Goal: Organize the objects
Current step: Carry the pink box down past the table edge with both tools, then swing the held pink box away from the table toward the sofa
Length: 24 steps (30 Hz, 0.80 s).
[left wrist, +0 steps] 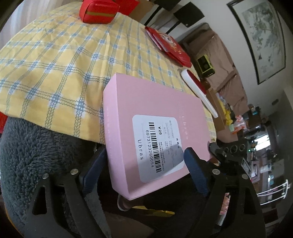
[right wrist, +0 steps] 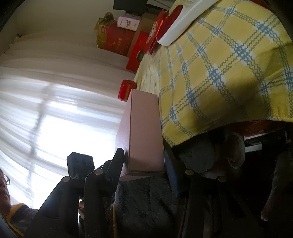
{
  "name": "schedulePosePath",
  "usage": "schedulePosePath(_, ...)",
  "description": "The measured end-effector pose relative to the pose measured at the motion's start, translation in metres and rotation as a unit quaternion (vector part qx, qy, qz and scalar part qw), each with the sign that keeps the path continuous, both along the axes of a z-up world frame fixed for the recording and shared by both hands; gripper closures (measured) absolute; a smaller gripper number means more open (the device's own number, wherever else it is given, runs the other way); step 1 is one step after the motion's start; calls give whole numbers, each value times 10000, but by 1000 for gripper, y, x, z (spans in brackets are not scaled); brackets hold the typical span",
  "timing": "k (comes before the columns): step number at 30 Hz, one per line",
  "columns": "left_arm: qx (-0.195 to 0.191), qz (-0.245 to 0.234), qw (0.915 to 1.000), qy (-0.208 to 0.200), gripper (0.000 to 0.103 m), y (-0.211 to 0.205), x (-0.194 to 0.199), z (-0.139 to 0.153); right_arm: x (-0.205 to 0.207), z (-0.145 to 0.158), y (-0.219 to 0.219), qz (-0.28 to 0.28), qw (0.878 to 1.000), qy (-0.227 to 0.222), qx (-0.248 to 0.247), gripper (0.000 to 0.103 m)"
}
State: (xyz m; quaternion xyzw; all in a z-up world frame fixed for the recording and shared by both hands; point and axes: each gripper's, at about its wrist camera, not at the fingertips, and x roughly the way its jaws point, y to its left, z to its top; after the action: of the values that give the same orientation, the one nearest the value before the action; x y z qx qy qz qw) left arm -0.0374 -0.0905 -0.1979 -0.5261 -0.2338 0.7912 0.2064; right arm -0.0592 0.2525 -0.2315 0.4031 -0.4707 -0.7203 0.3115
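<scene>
Yellow checked surface (left wrist: 55, 60) up top, red boxes along its far edge. Pink box (left wrist: 155, 131) hangs off the near edge: right hand-held gripper (right wrist: 144, 161) clenched across its narrow end, left hand-held gripper (left wrist: 144, 161) released, pads wide either side.

pink box (left wrist: 153, 131) | barcode label up | tilted | over table edge

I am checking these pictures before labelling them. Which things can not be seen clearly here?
- Left wrist view: the small print on the pink box label is too small to read.
- Left wrist view: the red case is cut off by the top edge.
- Right wrist view: the window is washed out by glare.
- Right wrist view: the white tray is cut off at the top.
</scene>
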Motion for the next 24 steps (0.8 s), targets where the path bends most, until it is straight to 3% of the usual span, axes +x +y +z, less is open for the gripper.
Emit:
schedulePosePath(8, -109, -103, 9999, 74, 11, 8, -4, -4, -3, -3, 3, 5, 9999, -28, -115, 58)
schedulePosePath(13, 89, 82, 9999, 75, 12, 3, -12, -5, -8, -4, 3, 27, 9999, 2, -142, 57)
schedulePosePath(18, -38, 49, 9999, 148, 15, 6, -15, -7, -13, -6, 4, 37, 9999, 25, -164, 56)
schedulePosePath(24, -151, -75, 9995, 281, 15, 12, -16, -10, -19, -8, 0, -34, 10000, 4, -24, 42)
